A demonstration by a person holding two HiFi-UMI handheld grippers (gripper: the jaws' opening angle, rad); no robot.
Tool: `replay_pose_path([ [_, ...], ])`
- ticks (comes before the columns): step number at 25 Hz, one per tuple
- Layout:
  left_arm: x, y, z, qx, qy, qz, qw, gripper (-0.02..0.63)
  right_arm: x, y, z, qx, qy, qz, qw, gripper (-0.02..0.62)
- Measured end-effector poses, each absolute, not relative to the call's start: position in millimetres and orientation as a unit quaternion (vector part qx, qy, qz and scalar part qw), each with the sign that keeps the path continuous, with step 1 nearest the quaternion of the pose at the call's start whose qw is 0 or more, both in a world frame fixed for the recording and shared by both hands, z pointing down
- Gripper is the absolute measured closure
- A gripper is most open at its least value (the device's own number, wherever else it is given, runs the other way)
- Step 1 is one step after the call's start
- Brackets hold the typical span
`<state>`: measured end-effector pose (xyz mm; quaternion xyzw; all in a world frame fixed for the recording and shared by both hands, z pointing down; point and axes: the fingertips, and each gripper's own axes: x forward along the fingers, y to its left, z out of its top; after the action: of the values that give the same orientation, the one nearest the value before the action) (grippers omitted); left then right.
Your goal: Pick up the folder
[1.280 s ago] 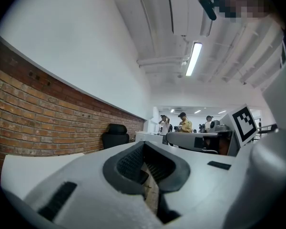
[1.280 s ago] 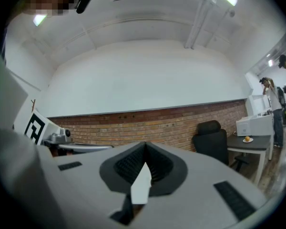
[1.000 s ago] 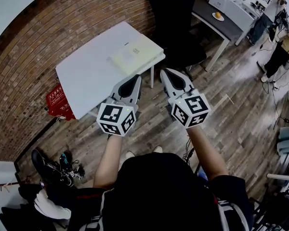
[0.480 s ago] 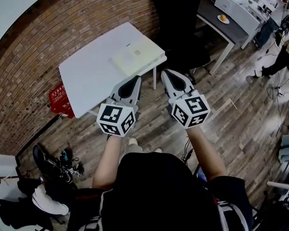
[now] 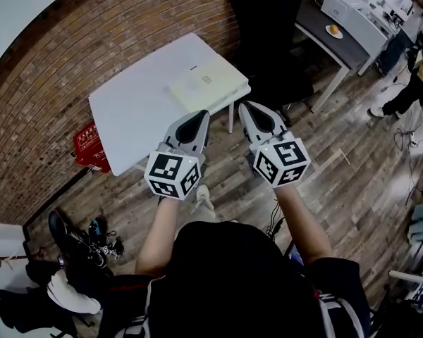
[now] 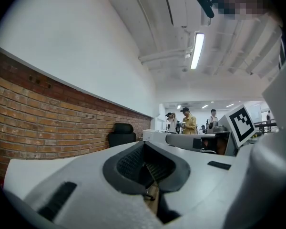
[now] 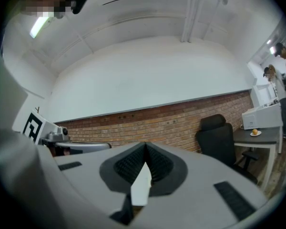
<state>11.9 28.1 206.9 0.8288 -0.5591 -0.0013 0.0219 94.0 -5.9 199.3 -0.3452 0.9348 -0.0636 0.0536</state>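
A pale cream folder lies flat on the near right corner of a white table in the head view. My left gripper and right gripper are held side by side above the floor, just short of the table's near edge, pointing level toward it. Both are shut with nothing between their jaws. In the left gripper view the left gripper has its pads together; in the right gripper view the right gripper is the same, with the white table edge showing behind the jaw gap. Neither gripper view shows the folder.
A black office chair stands right of the table against the brick wall. A red box sits on the floor at the table's left. A dark desk with a printer stands at the back right, people beyond it. Shoes and bags lie at lower left.
Both grippers have drifted a little forward toward the table, still shut. The view has shifted slightly as the person steps closer; the folder has not moved on the table.
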Motion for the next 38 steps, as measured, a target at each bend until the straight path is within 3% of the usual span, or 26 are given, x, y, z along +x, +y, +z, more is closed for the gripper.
replay_pose_path([
  [38, -125, -164, 254, 0.866, -0.489, 0.037, 0.101, 0.588, -13, -177, 230, -0.454, 0.885, -0.105, 0.004, 0.568],
])
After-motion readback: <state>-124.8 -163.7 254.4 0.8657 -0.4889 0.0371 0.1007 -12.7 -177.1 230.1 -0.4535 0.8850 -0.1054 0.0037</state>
